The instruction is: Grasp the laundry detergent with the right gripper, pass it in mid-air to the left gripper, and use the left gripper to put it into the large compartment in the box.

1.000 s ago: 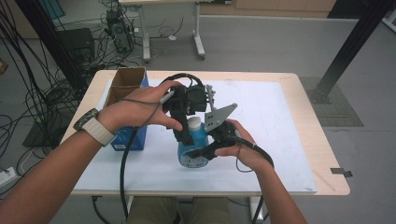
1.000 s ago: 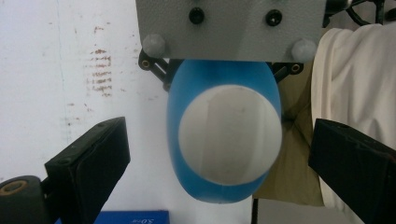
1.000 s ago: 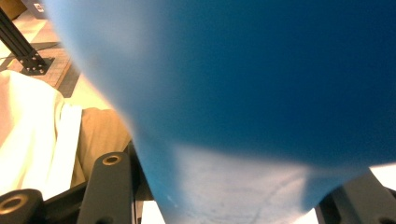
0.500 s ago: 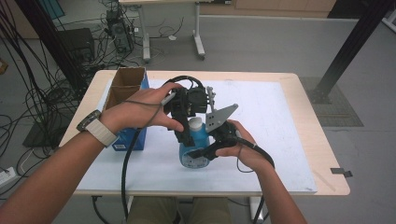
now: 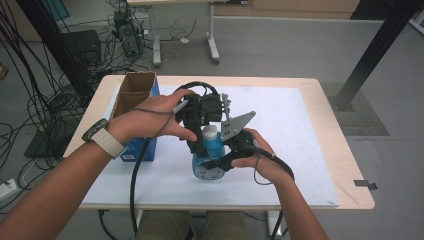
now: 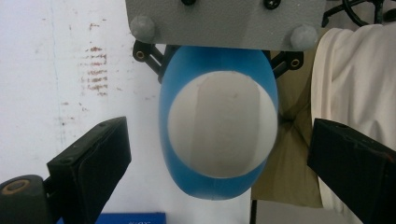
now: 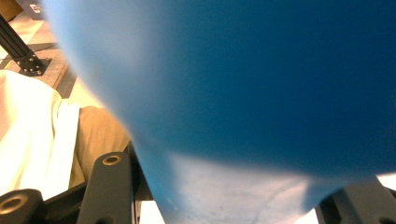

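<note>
At frame centre, a blue bottle (image 5: 207,162) with white cap; right gripper (image 5: 216,162) clamps it, left gripper (image 6: 219,154) jaws spread.

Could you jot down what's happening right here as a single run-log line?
right gripper: shut on blue bottle | left gripper: fingers open, either side of white cap | bottle on white mat | blue box beside

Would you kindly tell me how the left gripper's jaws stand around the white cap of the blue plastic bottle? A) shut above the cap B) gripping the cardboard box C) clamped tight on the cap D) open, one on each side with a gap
D: in the left gripper view, the left gripper has a black jaw on each side of the white cap of the blue plastic bottle, with clear gaps.
</note>
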The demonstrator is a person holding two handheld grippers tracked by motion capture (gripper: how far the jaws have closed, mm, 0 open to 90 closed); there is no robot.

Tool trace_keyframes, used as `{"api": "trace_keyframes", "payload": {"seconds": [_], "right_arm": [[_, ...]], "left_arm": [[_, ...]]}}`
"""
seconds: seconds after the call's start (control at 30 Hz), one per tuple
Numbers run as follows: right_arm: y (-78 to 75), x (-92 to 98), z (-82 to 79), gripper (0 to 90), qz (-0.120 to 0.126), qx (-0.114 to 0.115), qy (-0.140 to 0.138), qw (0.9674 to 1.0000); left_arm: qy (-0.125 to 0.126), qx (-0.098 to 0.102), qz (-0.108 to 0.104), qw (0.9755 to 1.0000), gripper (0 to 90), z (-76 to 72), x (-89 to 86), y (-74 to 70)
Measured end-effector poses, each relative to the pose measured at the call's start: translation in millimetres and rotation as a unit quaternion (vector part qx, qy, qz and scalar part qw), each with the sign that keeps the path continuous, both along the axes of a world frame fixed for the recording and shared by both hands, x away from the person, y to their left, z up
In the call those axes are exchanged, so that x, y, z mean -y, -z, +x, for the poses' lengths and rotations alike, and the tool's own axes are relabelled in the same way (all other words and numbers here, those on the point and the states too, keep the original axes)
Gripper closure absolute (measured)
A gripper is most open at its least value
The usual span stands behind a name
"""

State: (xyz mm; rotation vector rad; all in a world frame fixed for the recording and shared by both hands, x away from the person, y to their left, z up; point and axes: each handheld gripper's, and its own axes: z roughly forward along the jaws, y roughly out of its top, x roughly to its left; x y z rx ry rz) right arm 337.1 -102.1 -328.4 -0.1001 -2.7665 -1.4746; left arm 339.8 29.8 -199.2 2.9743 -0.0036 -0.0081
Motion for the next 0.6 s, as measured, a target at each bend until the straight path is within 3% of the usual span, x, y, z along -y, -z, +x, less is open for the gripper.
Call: {"api": "trace_keyframes", "payload": {"seconds": [0.6], "right_arm": [[0.4,0.4,0.3,43.5,0.001,0.001,0.003,1.0000]], "left_arm": [[0.001,0.001,0.004,1.0000,6.7,-1.0,0.5,-0.6]]}}
